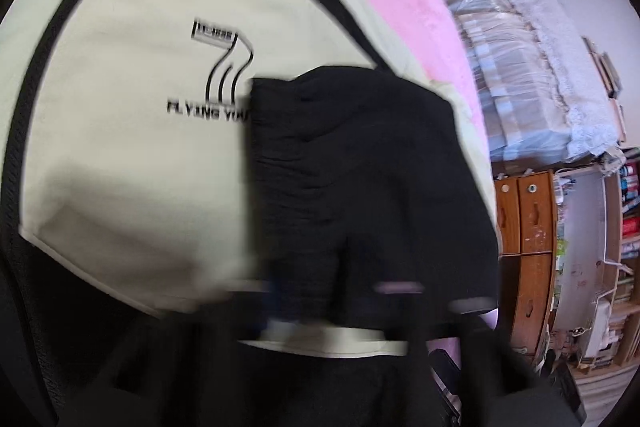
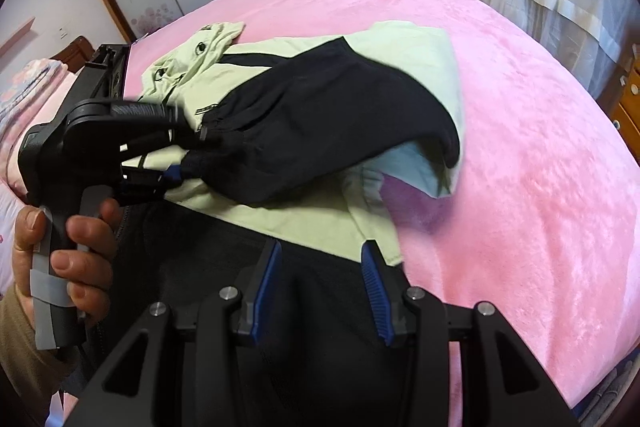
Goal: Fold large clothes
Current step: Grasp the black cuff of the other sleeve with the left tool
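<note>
The pale green jacket (image 1: 140,87) bears a large "7" above "FLYING".

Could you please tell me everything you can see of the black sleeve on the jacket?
The black sleeve belongs to a pale green and black jacket spread on the pink bedspread. It looks like matte woven fabric, wrinkled, with a gathered cuff. It is lifted and drawn across the jacket's back, over part of the printed logo. The left gripper is shut on the cuff end; its far end curls over a pale blue lining.

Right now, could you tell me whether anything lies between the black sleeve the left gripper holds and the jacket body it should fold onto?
Nothing visible does: the black sleeve, pinched in the left gripper, hangs over bare pale-green jacket.
</note>
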`<move>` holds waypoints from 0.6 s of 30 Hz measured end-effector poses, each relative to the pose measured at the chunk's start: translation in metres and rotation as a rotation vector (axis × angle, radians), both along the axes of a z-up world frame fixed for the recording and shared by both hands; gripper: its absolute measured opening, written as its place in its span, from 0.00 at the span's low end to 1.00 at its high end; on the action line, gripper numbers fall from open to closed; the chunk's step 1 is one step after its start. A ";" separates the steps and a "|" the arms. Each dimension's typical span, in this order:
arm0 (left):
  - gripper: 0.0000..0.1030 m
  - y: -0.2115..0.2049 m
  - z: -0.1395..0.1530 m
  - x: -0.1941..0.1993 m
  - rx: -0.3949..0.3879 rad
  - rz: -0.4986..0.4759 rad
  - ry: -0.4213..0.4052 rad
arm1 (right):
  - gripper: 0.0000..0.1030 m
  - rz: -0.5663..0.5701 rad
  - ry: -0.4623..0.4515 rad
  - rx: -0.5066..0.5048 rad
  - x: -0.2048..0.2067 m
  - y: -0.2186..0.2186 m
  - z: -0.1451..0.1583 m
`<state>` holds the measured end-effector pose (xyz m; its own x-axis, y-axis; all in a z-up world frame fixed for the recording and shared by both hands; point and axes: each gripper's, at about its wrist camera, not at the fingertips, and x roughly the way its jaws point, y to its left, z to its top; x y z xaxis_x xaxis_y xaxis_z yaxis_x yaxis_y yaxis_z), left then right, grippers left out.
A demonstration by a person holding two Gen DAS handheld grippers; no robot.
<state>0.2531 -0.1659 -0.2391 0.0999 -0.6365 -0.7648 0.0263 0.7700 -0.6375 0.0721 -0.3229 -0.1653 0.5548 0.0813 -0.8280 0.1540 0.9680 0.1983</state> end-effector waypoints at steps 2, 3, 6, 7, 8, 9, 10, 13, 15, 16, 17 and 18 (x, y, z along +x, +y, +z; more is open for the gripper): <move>0.07 -0.004 0.008 -0.004 0.042 0.024 -0.019 | 0.41 -0.014 0.002 -0.008 -0.003 -0.005 -0.001; 0.07 -0.009 0.017 -0.007 0.080 0.011 -0.057 | 0.41 -0.023 0.003 -0.013 -0.003 -0.008 -0.001; 0.06 -0.025 0.062 -0.014 0.149 -0.029 -0.184 | 0.41 -0.063 0.006 -0.013 -0.003 -0.022 -0.005; 0.06 -0.028 0.077 -0.015 0.143 -0.033 -0.216 | 0.42 -0.084 0.008 -0.003 -0.003 -0.029 -0.007; 0.06 -0.031 0.094 -0.014 0.136 -0.034 -0.251 | 0.42 -0.098 0.008 0.005 -0.002 -0.035 -0.009; 0.06 -0.034 0.116 -0.014 0.130 -0.034 -0.300 | 0.42 -0.110 0.007 0.012 -0.001 -0.040 -0.010; 0.06 -0.035 0.132 -0.013 0.124 -0.038 -0.333 | 0.42 -0.126 0.004 0.022 0.002 -0.046 -0.011; 0.06 -0.038 0.178 -0.006 0.116 -0.057 -0.417 | 0.42 -0.163 -0.008 0.064 0.015 -0.060 -0.013; 0.06 -0.035 0.203 0.001 0.119 -0.056 -0.452 | 0.42 -0.183 -0.012 0.103 0.027 -0.065 -0.015; 0.06 -0.031 0.214 0.004 0.118 -0.055 -0.470 | 0.42 -0.185 -0.016 0.127 0.032 -0.067 -0.017; 0.06 -0.027 0.222 0.006 0.123 -0.049 -0.487 | 0.42 -0.191 -0.014 0.150 0.038 -0.068 -0.018; 0.06 -0.023 0.233 0.008 0.135 -0.040 -0.507 | 0.42 -0.193 -0.013 0.164 0.042 -0.069 -0.019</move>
<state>0.2615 -0.1885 -0.0060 0.4568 -0.5467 -0.7017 0.3367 0.8364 -0.4324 0.1138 -0.3915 -0.1848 0.5838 0.1057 -0.8050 0.3292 0.8755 0.3537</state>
